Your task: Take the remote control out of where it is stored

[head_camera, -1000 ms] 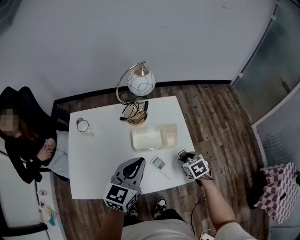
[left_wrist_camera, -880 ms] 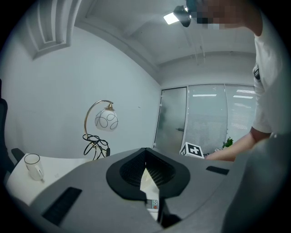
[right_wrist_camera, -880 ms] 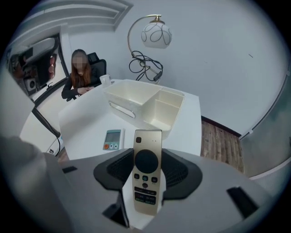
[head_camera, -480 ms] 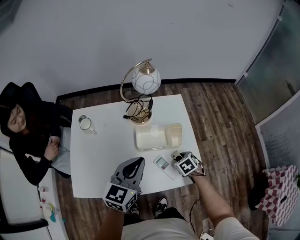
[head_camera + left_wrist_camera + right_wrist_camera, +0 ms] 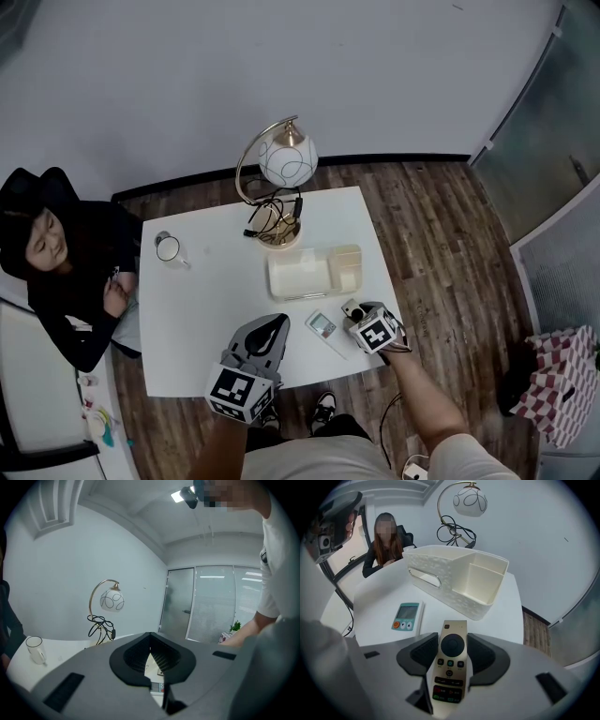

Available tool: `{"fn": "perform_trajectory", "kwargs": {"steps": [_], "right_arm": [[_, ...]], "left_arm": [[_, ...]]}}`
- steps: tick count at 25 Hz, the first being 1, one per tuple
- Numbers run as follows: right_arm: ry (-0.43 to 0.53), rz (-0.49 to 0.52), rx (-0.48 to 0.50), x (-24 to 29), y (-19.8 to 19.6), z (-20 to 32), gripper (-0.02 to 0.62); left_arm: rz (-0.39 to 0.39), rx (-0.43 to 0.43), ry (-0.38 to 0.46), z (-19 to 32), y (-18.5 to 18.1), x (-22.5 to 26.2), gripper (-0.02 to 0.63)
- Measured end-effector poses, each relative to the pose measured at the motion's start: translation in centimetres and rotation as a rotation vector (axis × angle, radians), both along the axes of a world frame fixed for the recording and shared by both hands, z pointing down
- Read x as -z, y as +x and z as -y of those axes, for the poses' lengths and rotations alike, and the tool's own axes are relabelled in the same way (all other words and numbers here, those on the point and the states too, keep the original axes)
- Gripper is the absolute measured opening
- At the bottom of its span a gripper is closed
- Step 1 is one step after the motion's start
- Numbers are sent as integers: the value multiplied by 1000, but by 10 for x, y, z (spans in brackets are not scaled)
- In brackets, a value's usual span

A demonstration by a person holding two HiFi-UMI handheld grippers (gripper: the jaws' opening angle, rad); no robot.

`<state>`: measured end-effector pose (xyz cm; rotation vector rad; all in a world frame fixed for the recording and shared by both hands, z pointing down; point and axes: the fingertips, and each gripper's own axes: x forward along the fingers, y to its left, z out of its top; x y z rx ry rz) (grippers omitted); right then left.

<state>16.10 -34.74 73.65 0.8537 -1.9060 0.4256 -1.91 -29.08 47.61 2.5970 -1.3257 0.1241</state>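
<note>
A gold remote control (image 5: 451, 663) with dark buttons lies lengthwise between the jaws of my right gripper (image 5: 451, 641), which is shut on it. In the head view that gripper (image 5: 354, 312) hovers over the table's front right corner, just in front of the cream storage box (image 5: 314, 272), and only the remote's dark tip (image 5: 351, 308) shows. The box (image 5: 454, 581) stands beyond the remote with its compartments showing nothing inside. My left gripper (image 5: 272, 328) is shut and holds nothing, low over the table's front edge; in its own view its tips (image 5: 150, 633) meet.
A small white remote with a teal face (image 5: 322, 327) lies flat between the two grippers (image 5: 407, 617). A globe lamp (image 5: 283, 161) with coiled cables stands at the back. A glass mug (image 5: 167, 249) sits far left. A person (image 5: 66, 272) sits beside the white table (image 5: 206, 309).
My right gripper has moved left with the gold remote, closer to the small white remote. The left gripper has stayed in place.
</note>
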Motion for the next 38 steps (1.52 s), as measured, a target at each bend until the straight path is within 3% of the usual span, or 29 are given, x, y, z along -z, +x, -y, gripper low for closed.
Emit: {"fn": "perform_trajectory", "kwargs": {"steps": [5, 11, 12, 14, 22, 31, 38], "right_arm": [[36, 40, -7, 11, 3, -2, 195], [223, 177, -69, 80, 3, 3, 191], [273, 200, -83, 95, 5, 4, 170], [374, 221, -112, 125, 10, 2, 52], [588, 379, -164, 220, 15, -26, 11], [723, 580, -209, 296, 11, -70, 10], [771, 627, -214, 324, 12, -89, 9]], "left_arm": [[10, -12, 0, -6, 4, 3, 6], [10, -18, 13, -13, 6, 9, 6], [9, -18, 16, -14, 7, 11, 6], [8, -20, 22, -17, 8, 13, 6], [15, -31, 61, -30, 14, 29, 8], [16, -28, 111, -39, 12, 53, 7], [9, -47, 135, -47, 13, 67, 6]]}}
